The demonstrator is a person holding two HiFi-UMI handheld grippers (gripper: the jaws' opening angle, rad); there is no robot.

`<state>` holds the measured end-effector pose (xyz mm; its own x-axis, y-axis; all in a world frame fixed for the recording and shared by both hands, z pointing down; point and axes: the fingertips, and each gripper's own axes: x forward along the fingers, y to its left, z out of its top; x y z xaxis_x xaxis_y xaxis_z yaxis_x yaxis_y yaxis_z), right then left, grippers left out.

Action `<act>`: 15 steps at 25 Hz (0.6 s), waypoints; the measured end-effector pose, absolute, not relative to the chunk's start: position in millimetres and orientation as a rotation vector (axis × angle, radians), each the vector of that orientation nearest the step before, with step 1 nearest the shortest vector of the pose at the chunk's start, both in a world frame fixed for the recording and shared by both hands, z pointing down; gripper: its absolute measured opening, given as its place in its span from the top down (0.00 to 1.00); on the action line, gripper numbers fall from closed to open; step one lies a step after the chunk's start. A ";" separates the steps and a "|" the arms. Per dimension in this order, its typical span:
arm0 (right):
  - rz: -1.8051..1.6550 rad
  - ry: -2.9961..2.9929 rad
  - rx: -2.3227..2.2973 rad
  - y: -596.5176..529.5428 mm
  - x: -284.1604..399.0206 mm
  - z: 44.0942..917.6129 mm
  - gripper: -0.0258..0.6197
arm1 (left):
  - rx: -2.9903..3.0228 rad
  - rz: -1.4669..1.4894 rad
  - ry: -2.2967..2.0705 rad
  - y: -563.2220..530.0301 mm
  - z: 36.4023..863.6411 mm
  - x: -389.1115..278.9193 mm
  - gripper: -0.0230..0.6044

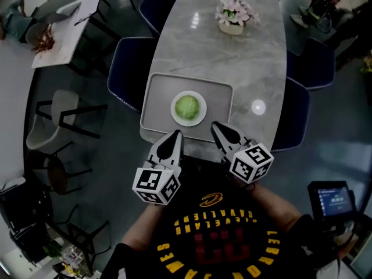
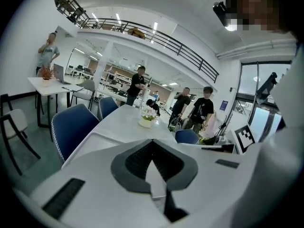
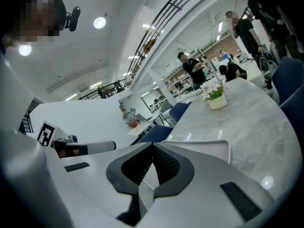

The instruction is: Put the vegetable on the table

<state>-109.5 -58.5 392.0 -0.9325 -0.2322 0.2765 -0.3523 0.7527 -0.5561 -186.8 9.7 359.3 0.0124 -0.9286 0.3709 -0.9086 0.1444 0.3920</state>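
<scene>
We find the tabletop (image 1: 232,68) bare between the tray (image 1: 152,106) and the flower pot (image 1: 232,19), and along the tray's right side. The tray's raised rim lies just ahead of the left claw (image 1: 176,134) and right claw (image 1: 214,125), both with jaws closed. A plate (image 1: 174,110) occupies the tray's centre, leaving bare tray floor on either side of it. Blue chairs (image 1: 125,63) stand close against both long edges.
</scene>
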 end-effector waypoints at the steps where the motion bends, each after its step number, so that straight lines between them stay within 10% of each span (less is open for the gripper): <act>1: 0.943 -2.746 0.495 -63.5 -108.6 394.3 0.95 | 1.753 -0.041 -1.868 5.2 361.5 -189.9 0.96; 15: 1.101 -2.488 0.732 -111.0 -136.2 459.9 0.95 | 1.609 0.040 -1.672 -47.6 444.0 -263.8 0.96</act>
<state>-136.2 -111.0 459.9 -0.8163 -0.3226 0.4792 -0.5716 0.5710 -0.5893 -263.8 -47.6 444.0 0.1267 -0.8273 0.5472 -0.8524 0.1914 0.4866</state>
